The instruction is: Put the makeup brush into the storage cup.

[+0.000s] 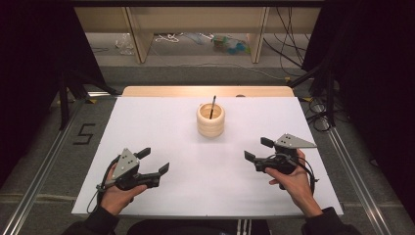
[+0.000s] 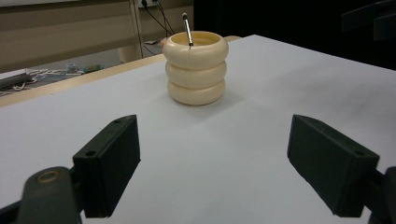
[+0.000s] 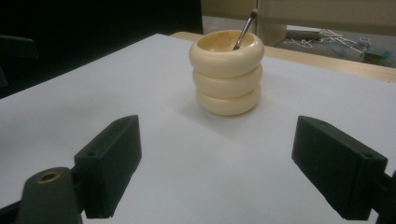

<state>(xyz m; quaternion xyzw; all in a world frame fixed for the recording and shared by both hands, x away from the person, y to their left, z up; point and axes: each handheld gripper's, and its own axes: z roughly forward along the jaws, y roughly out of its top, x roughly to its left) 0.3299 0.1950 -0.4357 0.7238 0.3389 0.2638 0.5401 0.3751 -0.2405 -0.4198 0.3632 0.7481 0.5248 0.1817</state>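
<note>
left gripper [image 1: 156, 160]: jaws apart, empty
right gripper [image 1: 258, 149]: jaws apart, empty
holder [image 1: 211, 120]: mid-table, upright, pen [image 1: 212, 106] inside

White table top [image 1: 161, 147] on a wood board [image 1: 205, 91], edge visible at far side. Grey floor [image 1: 39, 147] w/ aluminium rails [image 1: 46, 156] L & R; black "5" [image 1: 84, 133] marked on floor at L. Beyond: pale wood shelf unit [image 1: 195, 22], cables [image 1: 288, 49] & small clutter underneath. Black curtains [image 1: 34, 49] both sides. Lighting dim, even.
</note>
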